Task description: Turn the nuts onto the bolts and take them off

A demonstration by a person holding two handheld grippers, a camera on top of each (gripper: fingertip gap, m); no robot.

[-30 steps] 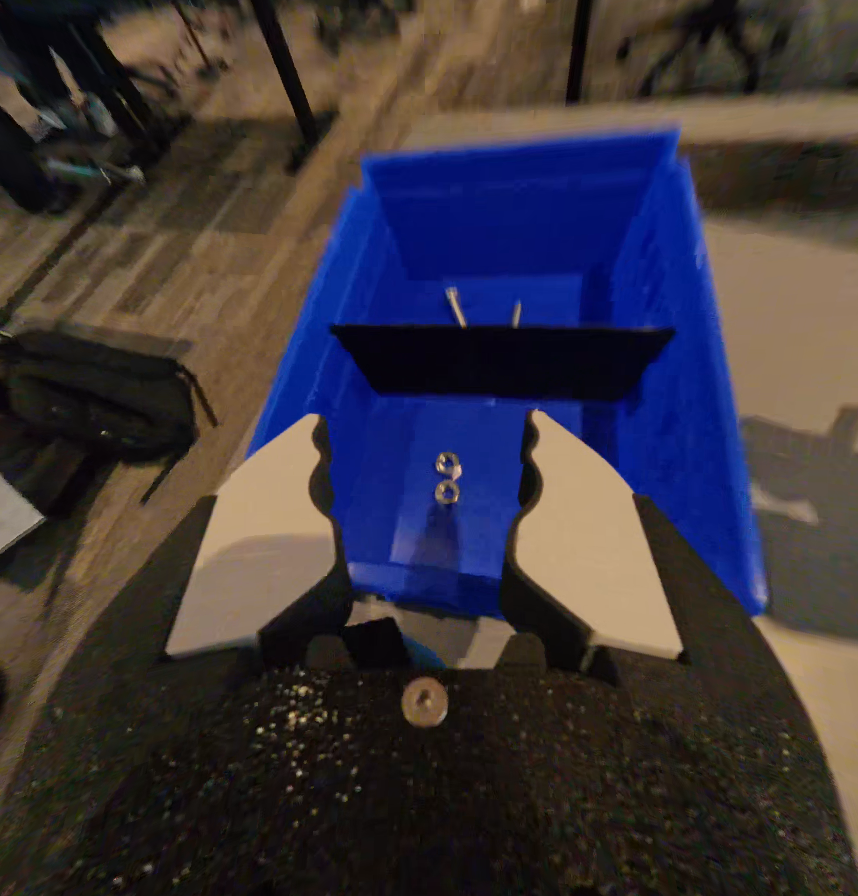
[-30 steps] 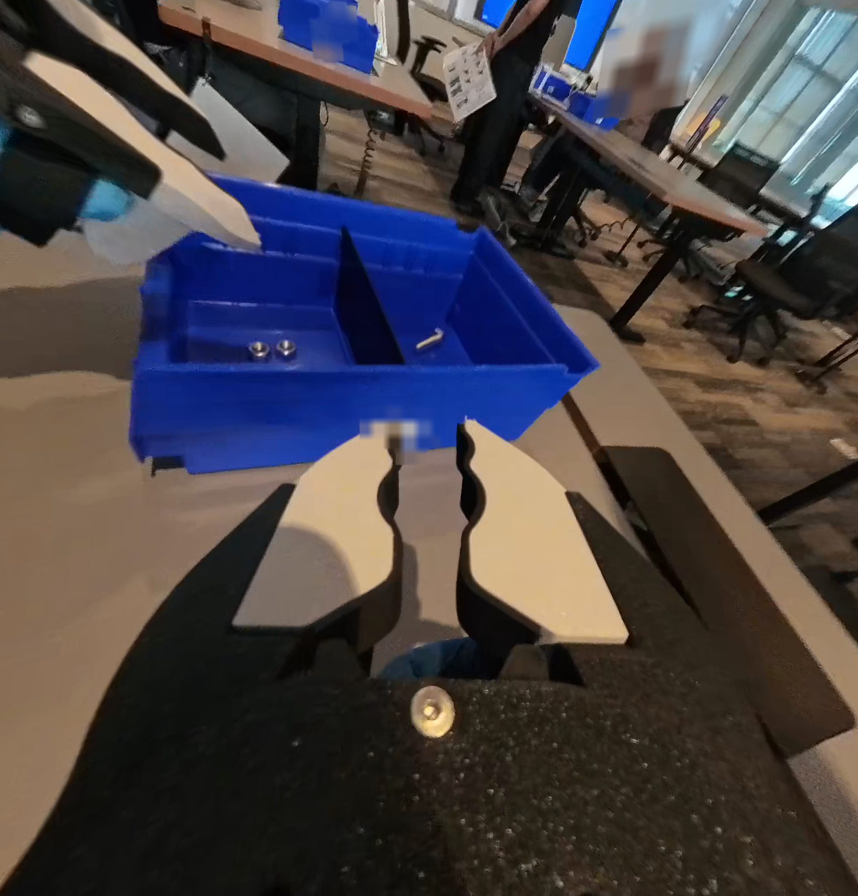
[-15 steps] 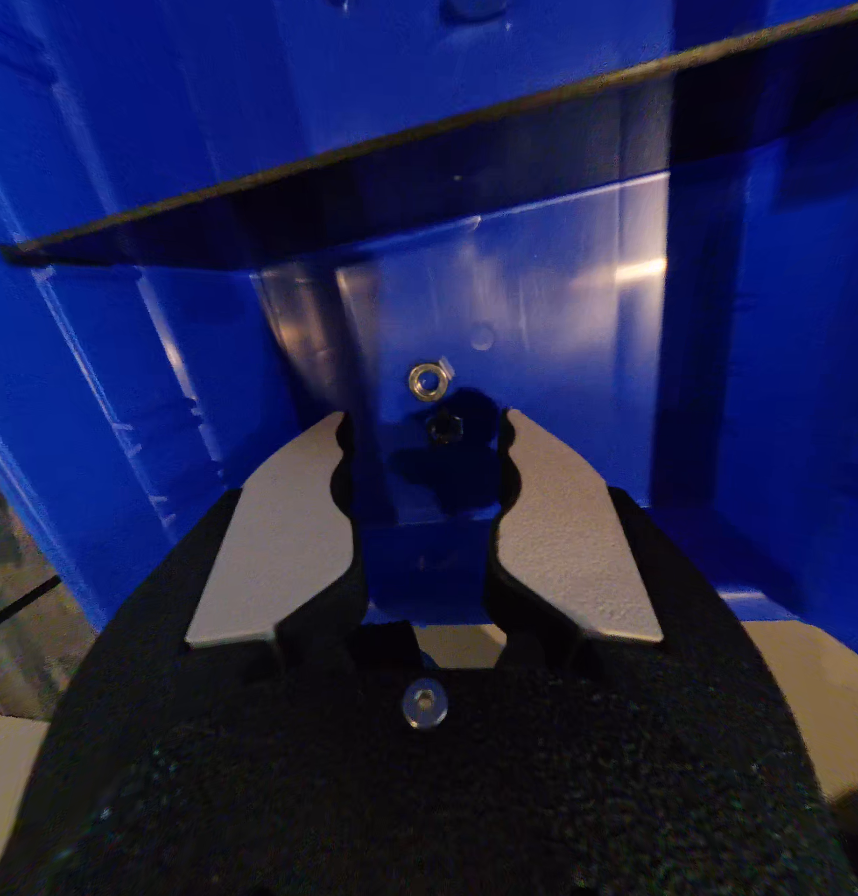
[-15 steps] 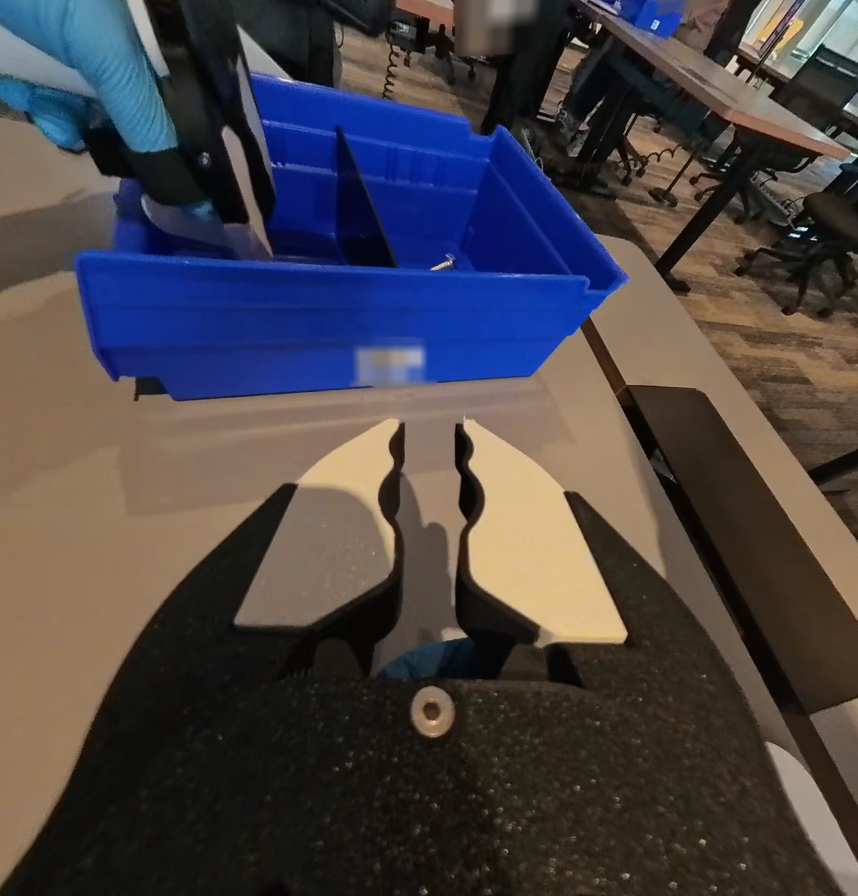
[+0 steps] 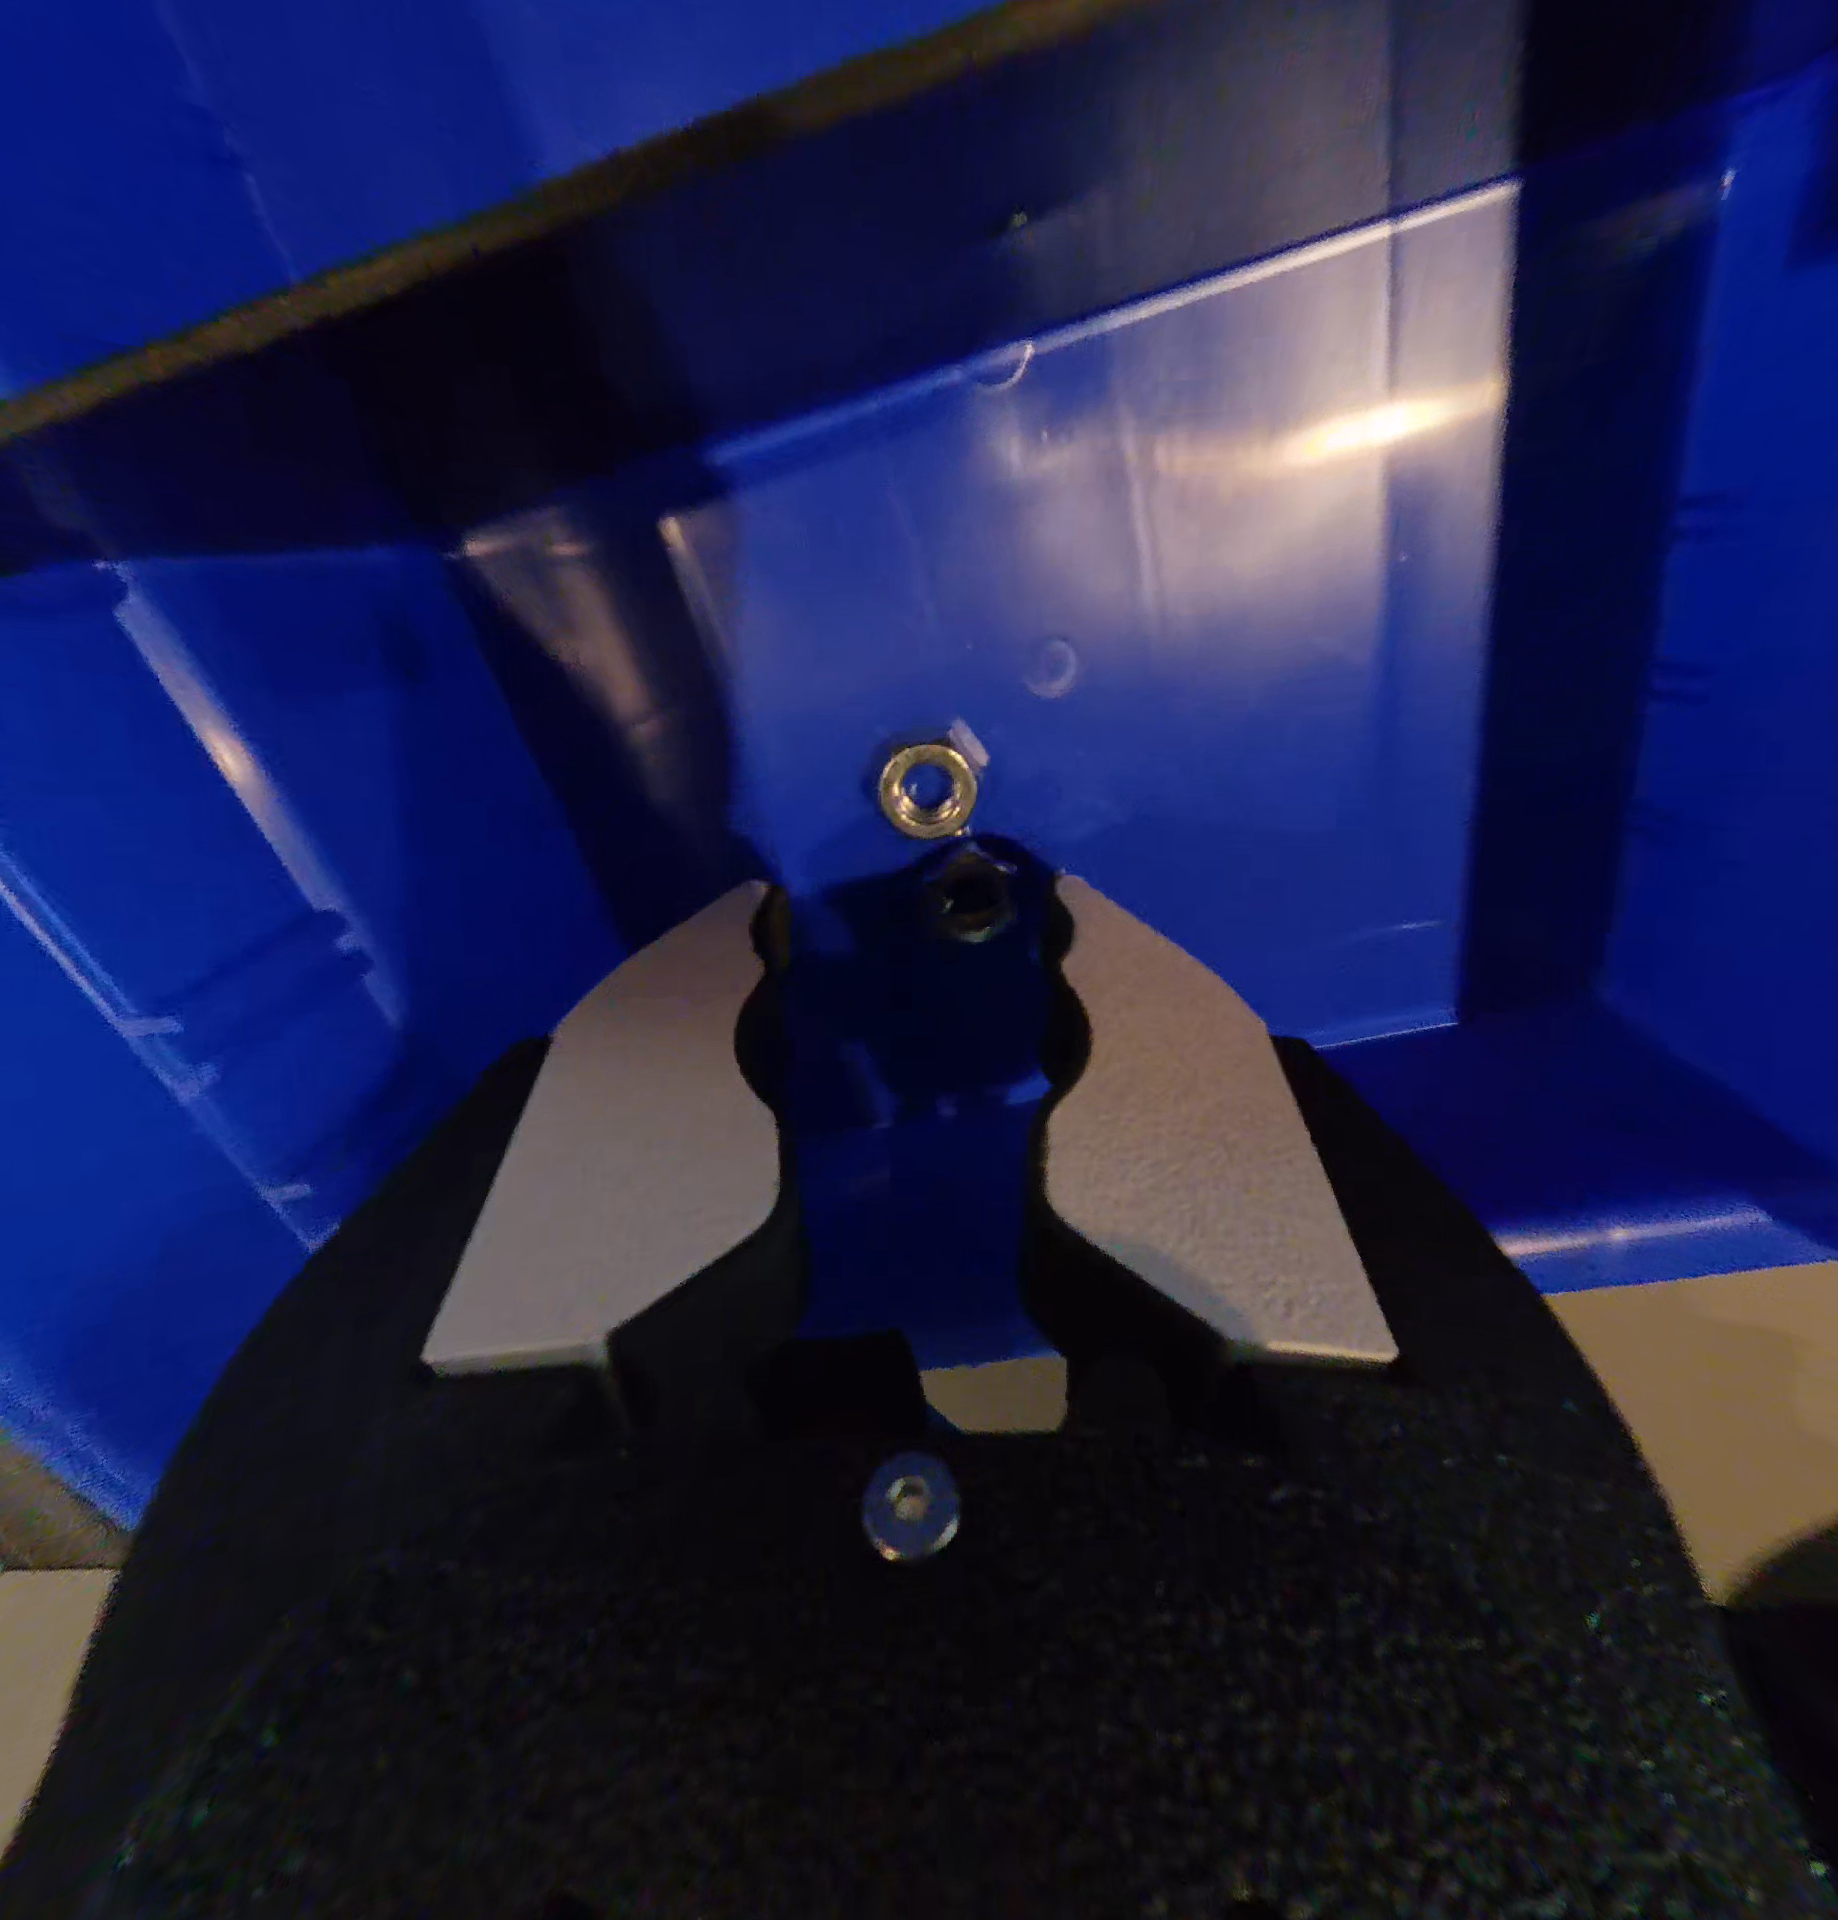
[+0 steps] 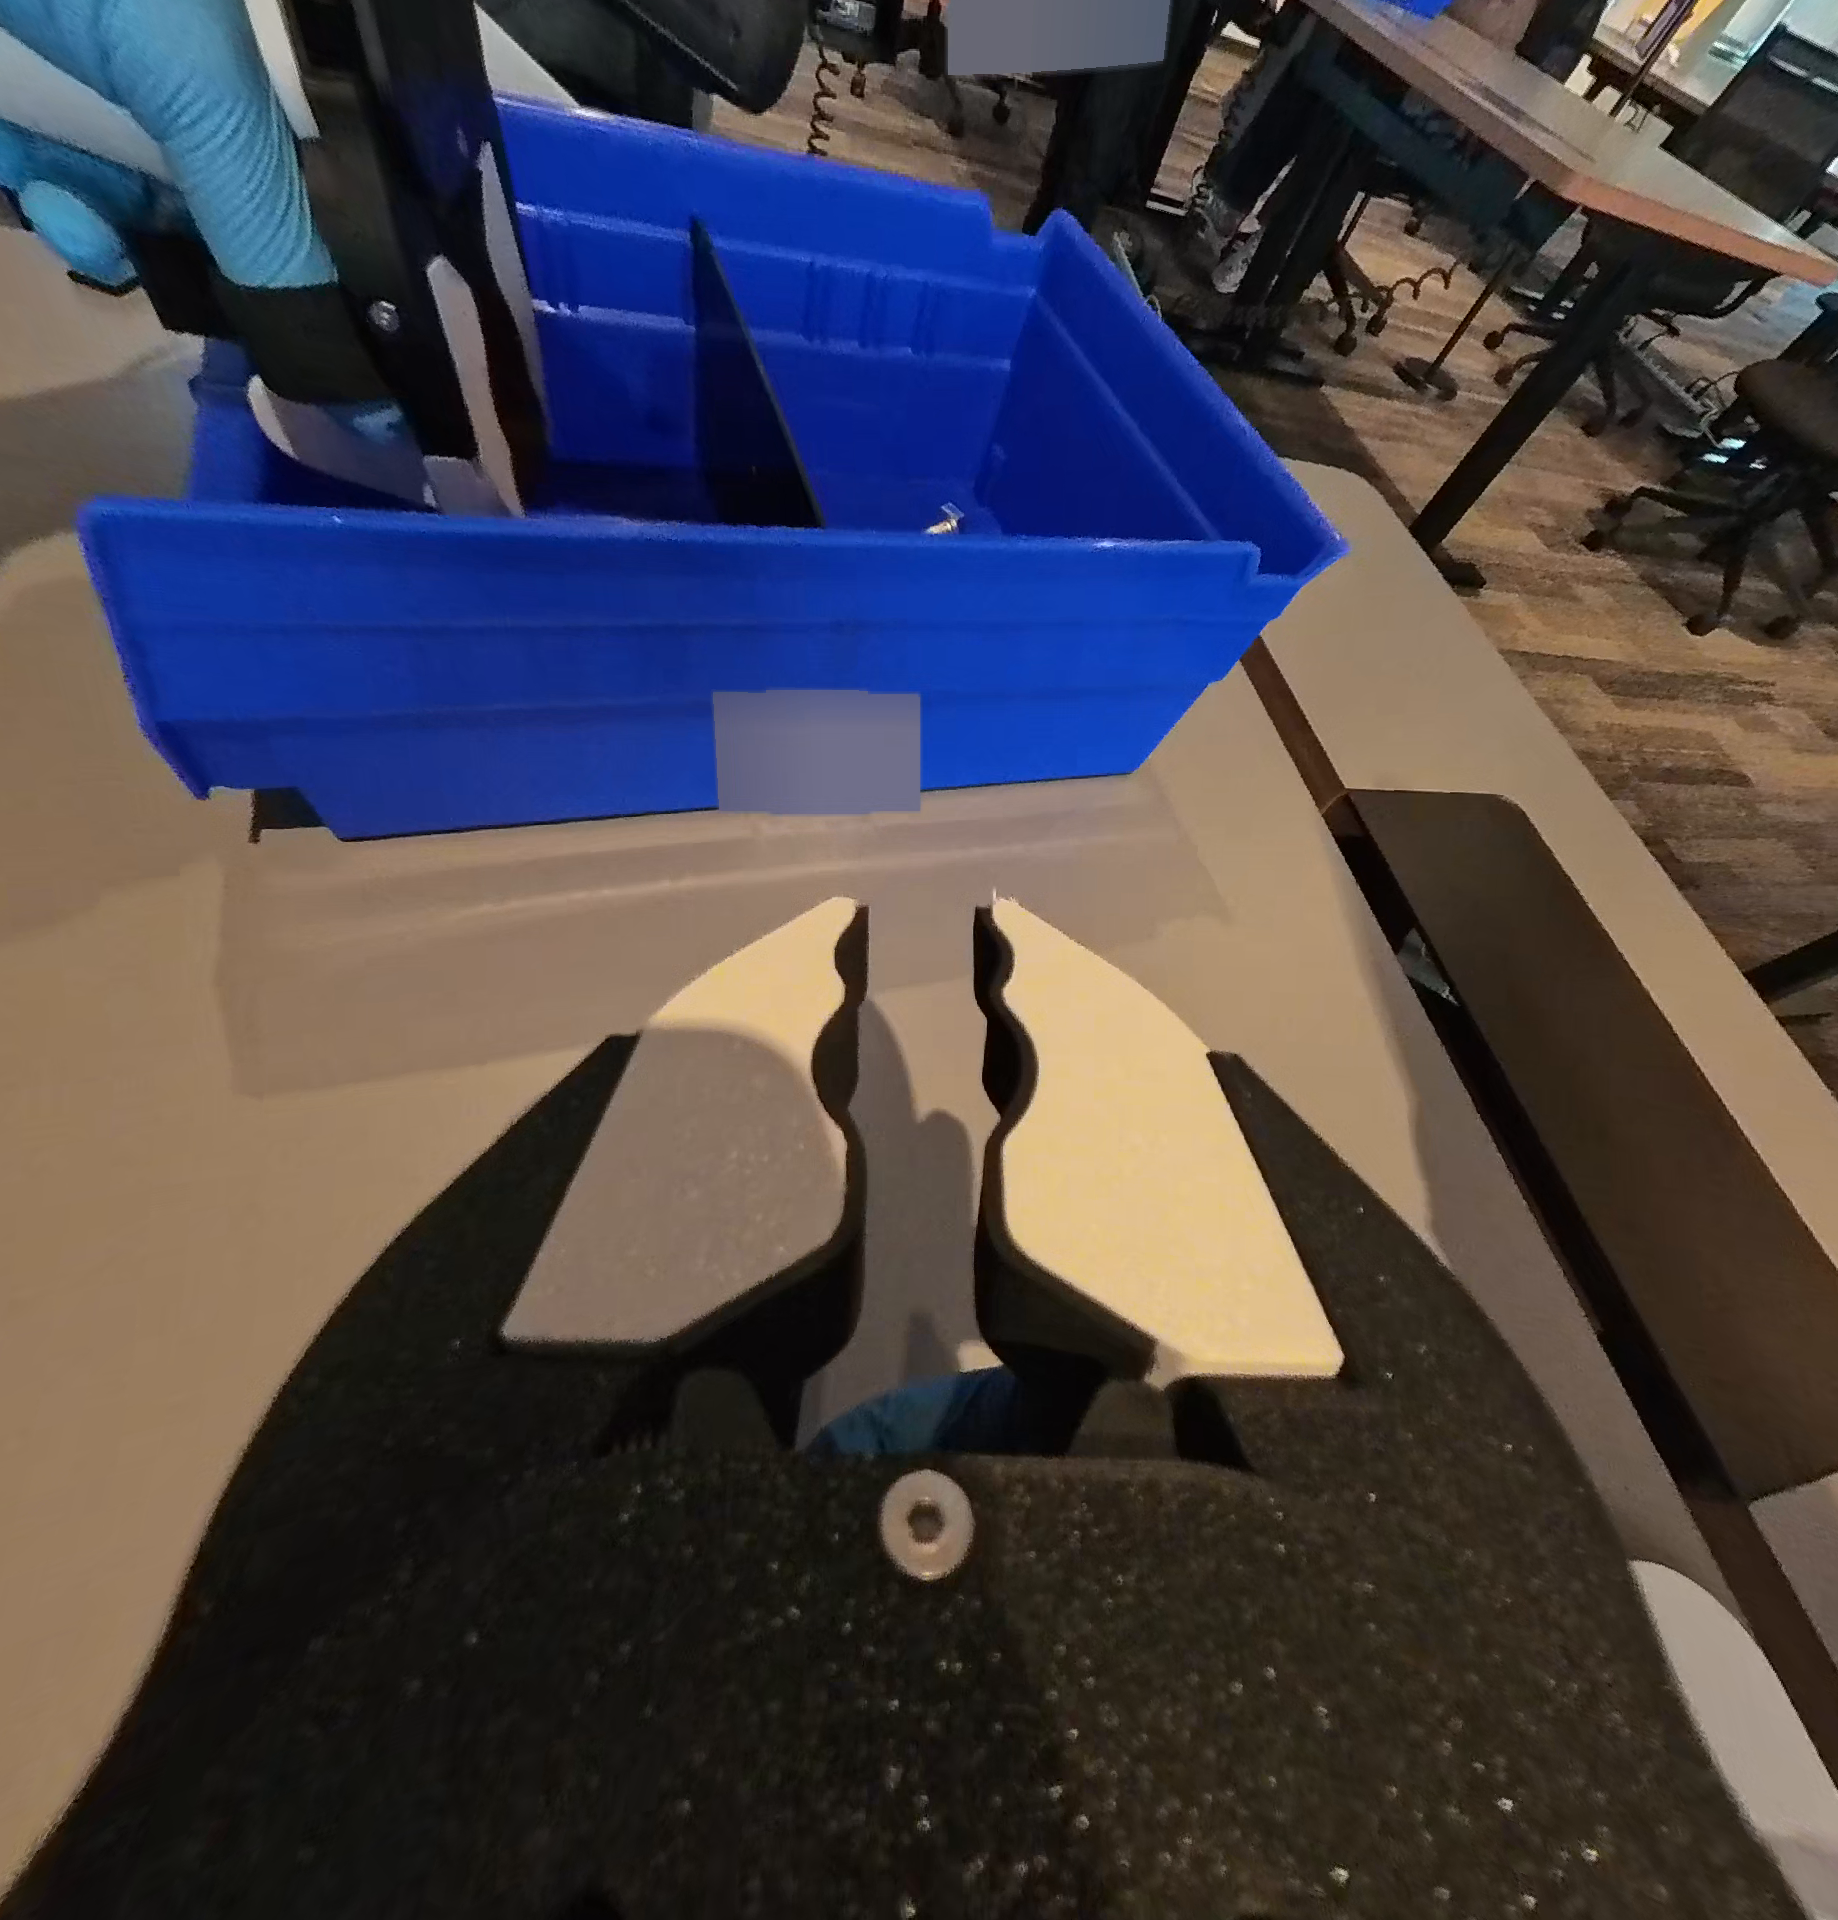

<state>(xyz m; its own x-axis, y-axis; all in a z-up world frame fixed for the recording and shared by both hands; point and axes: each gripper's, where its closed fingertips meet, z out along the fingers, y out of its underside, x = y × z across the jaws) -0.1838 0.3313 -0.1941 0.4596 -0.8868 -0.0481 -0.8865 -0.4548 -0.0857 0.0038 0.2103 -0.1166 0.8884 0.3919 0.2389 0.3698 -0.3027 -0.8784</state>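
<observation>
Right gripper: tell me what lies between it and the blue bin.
Only bare table separates the right gripper from the blue bin, as the right wrist view shows.

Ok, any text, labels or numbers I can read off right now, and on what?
None can be read.
Blue bin: a patch on its front wall is blurred over, so nothing shows there.
Grippers, nuts and black divider: no markings visible.

Two hex nuts lie flat, bores upward, touching or nearly so. The lit nut is bright silver, just beyond the left tongs tips. The shaded nut is dark, between those parted tips. One bolt, silvery, lies well beyond the right tongs, mostly hidden
</observation>
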